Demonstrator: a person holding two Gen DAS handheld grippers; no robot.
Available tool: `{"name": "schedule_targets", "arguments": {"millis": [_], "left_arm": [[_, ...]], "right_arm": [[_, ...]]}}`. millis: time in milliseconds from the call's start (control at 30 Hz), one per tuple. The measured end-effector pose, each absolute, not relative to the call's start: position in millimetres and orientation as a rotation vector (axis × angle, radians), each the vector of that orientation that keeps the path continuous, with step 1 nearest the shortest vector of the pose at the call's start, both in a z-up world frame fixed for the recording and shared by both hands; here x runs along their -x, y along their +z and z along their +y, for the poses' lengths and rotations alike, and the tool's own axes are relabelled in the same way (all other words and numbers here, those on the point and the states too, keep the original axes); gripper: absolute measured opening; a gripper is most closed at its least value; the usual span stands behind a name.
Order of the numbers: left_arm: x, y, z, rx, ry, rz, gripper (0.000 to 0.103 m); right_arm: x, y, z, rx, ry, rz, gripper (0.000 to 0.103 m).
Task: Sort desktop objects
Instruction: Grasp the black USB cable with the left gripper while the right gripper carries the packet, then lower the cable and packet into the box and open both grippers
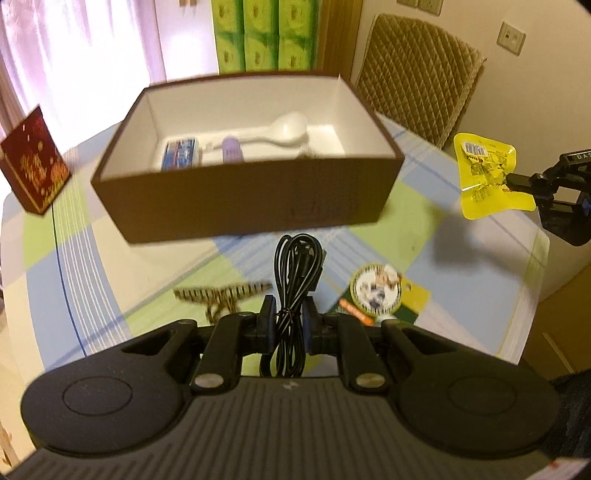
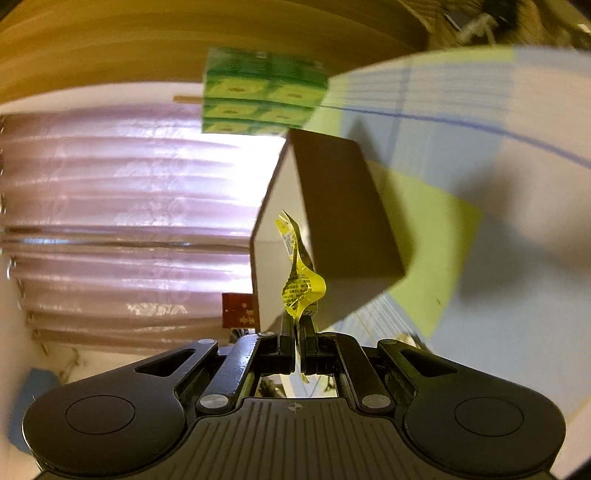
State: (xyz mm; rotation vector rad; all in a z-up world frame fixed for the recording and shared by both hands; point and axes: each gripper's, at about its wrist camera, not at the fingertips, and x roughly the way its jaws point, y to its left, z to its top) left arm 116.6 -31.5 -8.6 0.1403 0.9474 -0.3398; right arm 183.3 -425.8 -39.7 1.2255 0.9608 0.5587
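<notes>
From the left wrist we look steeply down along the fingers of the left gripper [image 1: 290, 308] onto the checked tablecloth [image 1: 110, 266], with the brown box [image 1: 243, 206] close ahead and its open top facing us. From the right wrist we look nearly level, and our view is rolled sideways, so the cloth [image 2: 461, 122] rises on the right. We share the same box [image 2: 343, 206], the red carton [image 1: 35, 162] [image 2: 240, 310] and the green packs [image 1: 264, 33] [image 2: 264, 92]; the left view also catches the right gripper [image 1: 511, 181].
</notes>
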Motion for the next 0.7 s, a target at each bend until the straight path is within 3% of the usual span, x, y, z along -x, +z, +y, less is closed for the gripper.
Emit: {"name": "schedule_targets", "arguments": {"millis": [367,700], "left_arm": [[-174.6,36.9,-40.9,-0.205,-0.328,0.808,0.011],[-240.7,54.8,-48.8,-0.19,-0.303,0.778,0.011]], "right_arm": [[-261.4,12.4,-375.2,-0.955,0.67,0.891,0.0],[-318.8,3.7,-326.0,-0.748,0.671,0.943,0.0]]}}
